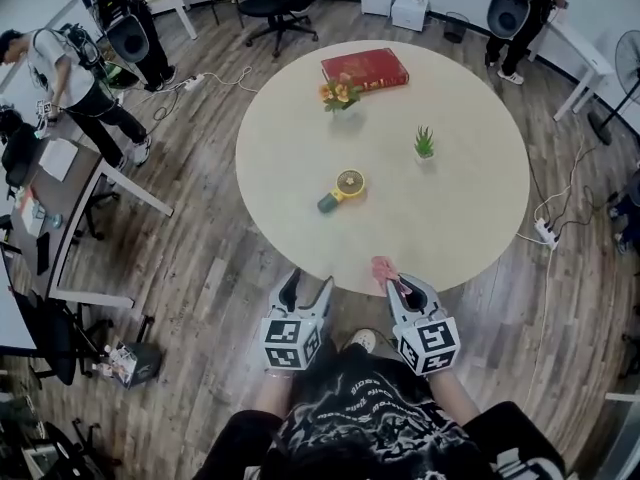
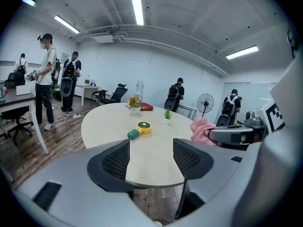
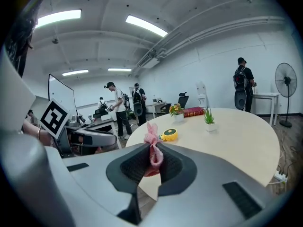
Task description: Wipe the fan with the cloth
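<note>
Pink cloth [image 3: 152, 138] sits pinched in the right tongs [image 3: 152, 157], which are closed tight on it at the near rim of the round tabletop [image 1: 450, 208] (a free end pokes up past the tips). The left tongs [image 2: 150, 157] hang just beside them at the same edge, jaws apart with nothing between. Out toward the middle lies the fan [image 1: 342, 189], a small yellow-and-green handheld one, flat on the tabletop and well apart from both tongs. Beyond it stand a little plant [image 1: 425, 144], some flowers [image 1: 340, 93] and a red book [image 1: 364, 69] at the far side.
</note>
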### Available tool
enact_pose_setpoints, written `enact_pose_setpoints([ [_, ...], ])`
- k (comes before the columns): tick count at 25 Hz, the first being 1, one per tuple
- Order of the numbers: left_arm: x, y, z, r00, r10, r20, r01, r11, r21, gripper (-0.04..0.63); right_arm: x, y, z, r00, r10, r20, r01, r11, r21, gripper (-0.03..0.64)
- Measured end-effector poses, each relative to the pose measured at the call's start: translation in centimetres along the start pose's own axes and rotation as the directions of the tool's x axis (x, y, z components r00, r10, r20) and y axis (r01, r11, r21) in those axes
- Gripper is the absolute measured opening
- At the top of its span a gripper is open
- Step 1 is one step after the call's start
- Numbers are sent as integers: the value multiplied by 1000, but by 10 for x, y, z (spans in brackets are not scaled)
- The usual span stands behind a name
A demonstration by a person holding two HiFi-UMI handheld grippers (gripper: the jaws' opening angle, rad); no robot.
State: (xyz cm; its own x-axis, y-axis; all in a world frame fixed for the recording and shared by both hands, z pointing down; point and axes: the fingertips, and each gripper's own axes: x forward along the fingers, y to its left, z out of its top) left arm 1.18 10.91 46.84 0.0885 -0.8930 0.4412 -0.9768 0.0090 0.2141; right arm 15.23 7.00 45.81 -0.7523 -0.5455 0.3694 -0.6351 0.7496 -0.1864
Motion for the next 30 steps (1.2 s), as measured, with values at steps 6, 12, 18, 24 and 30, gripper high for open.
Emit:
enact_pose_setpoints([
  [6,34,21,5,1000,-4,-28,5,999,31,301,27,1,5,998,55,-25,-55,998,-10,38],
  [12,85,47,22,997,-40,-69,45,996,78,301,61,-16,18,999,8,-35,-8,1000,6,41],
  [18,151,69,27,982,-102,-157,130,975,181,301,103,-44,31,998,-59,-38,61,997,38,43],
  [24,204,89,7,941,-160,-299,241,936,256,301,135,-56,39,993,-106,-61,109,993,44,45],
  [30,230,101,-8,899,-197,-391,326,898,297,301,151,-62,35,986,-131,-100,140,986,86,47],
])
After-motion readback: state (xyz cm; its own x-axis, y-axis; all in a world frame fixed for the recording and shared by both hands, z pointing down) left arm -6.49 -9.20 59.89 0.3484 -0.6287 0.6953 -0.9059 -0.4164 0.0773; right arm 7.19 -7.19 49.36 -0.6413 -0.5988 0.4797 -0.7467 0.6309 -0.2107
